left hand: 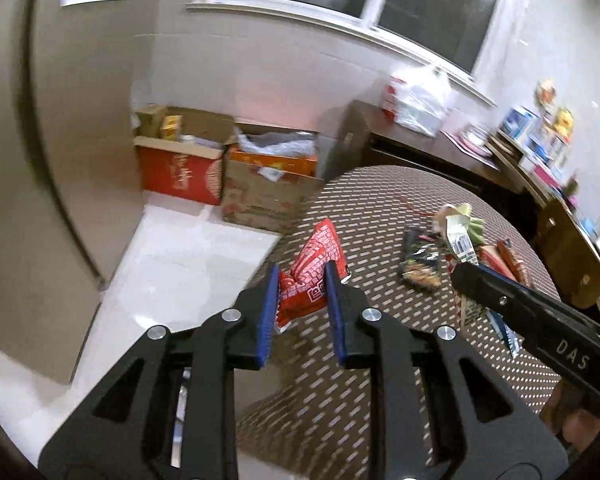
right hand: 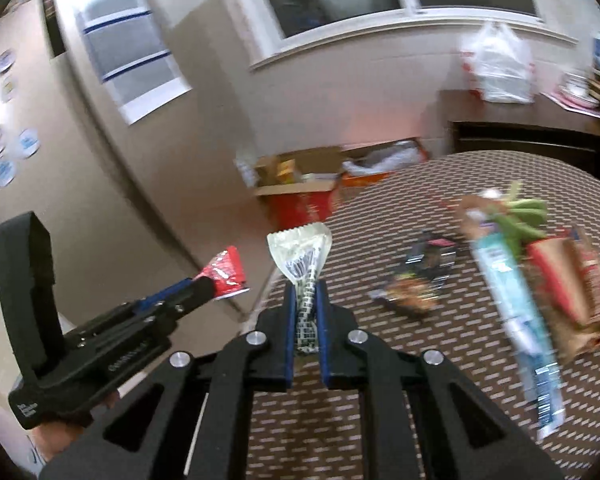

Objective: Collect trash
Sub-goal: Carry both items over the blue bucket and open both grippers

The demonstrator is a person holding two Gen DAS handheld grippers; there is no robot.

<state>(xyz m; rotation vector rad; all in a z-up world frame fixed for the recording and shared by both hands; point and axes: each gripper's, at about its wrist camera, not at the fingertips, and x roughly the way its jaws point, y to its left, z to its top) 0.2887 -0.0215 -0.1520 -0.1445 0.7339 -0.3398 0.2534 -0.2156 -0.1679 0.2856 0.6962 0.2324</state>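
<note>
Two wrappers are held clear of the patterned surface (left hand: 380, 240). At lower centre of the left view, the left gripper (left hand: 302, 280) is clamped on a red wrapper (left hand: 316, 256); at centre of the right view, the right gripper (right hand: 305, 304) is clamped on a clear wrapper (right hand: 300, 252). Both are judged light, thin, crinkly and slippery; a pinch across a gathered end is advised. More litter (right hand: 416, 280) is seen at right.

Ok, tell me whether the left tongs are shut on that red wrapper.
Shut on it: the left tongs pinch the red wrapper between both pads.
</note>
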